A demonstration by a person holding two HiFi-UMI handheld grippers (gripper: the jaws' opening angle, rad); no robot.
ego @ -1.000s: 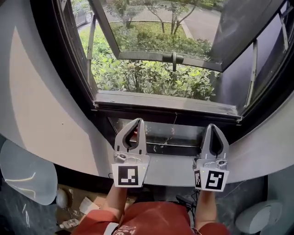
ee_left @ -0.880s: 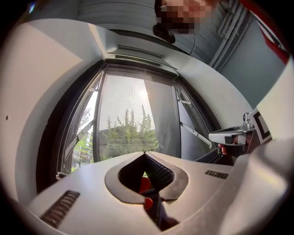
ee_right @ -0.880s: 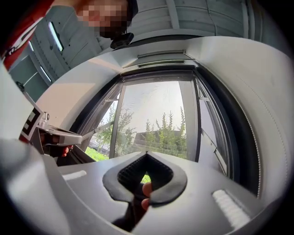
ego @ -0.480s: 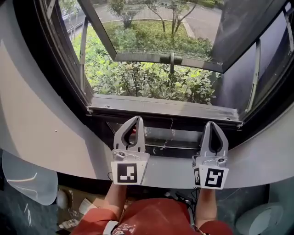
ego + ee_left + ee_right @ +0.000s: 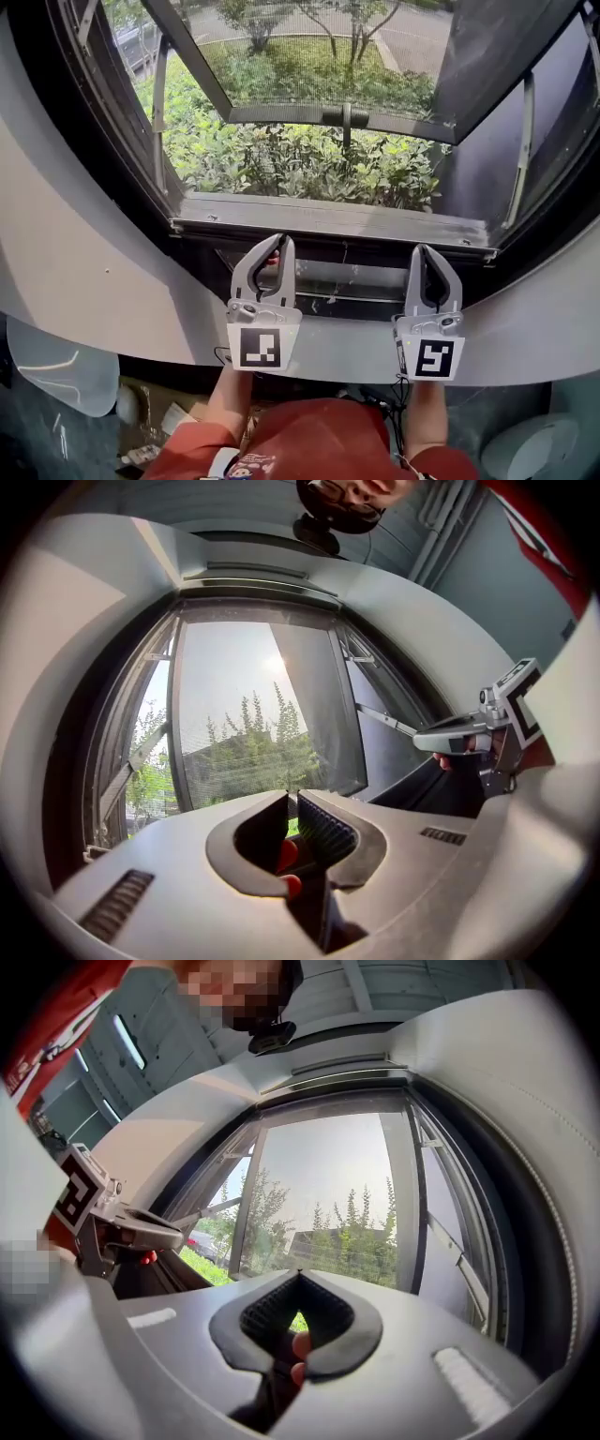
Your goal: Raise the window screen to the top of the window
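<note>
- Head view, lower centre: the left gripper (image 5: 281, 240), a grey plastic two-jaw tool with a black-and-white marker cube, stands beside the matching right gripper (image 5: 427, 249). Both point up the frame, well apart from each other.
- Left gripper: jaws have just been easing apart. Its own view shows a hairline slit between the tips, with nothing in it.
- Right gripper: tips pressed together in its own view, nothing pinched. Only the diamond-shaped hollow behind the tips is clear.
- Fine grey mesh window screen (image 5: 246, 742): spans the window opening at the centre of the left gripper view, weave visible against sky and trees. Its lower edge is hidden behind the gripper body there.
- Long grey metal horizontal bar (image 5: 328, 217): runs across the middle of the head view at the foot of the opening, just above both sets of tips. Cannot tell whether the tips touch it.
- Thin cord (image 5: 343, 255): hangs from the bar's middle, between the two grippers.
- Upper centre of the head view, beyond the opening: green leafy shrubs (image 5: 300, 164) and a dark-framed glass sash (image 5: 319, 114) swung outward, with a handle on its lower rail.
- Pale curved wall (image 5: 84, 262): rims the opening at the left and along the bottom.
- Bottom centre: the person's red garment (image 5: 314, 441), with forearms running up to the grippers.
</note>
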